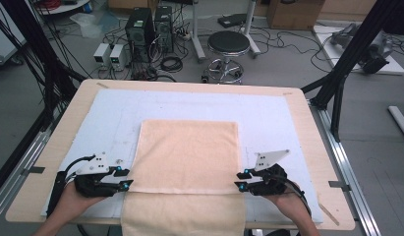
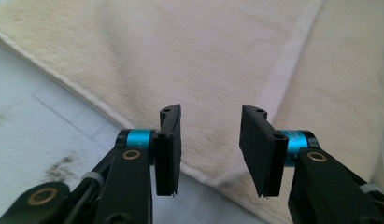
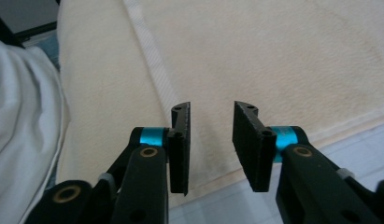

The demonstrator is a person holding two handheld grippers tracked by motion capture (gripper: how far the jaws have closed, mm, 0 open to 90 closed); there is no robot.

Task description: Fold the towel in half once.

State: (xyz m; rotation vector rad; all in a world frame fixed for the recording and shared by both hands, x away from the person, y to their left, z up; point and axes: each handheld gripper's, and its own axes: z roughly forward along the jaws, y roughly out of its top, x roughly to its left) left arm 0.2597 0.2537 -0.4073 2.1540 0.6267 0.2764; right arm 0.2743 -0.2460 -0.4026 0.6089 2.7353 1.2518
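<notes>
A cream towel lies folded on the white mat, and its lower layer hangs over the table's front edge. My left gripper rests at the towel's left edge near the fold line, pointing right. In the left gripper view its jaws stand open above the towel's hem, with nothing between them. My right gripper sits at the towel's right edge and points left. It is also open over the towel, gripping nothing.
The wooden table ends just in front of both hands. A white garment shows at the left of the right gripper view. Beyond the table stand a black stool, computer towers and a black frame strut.
</notes>
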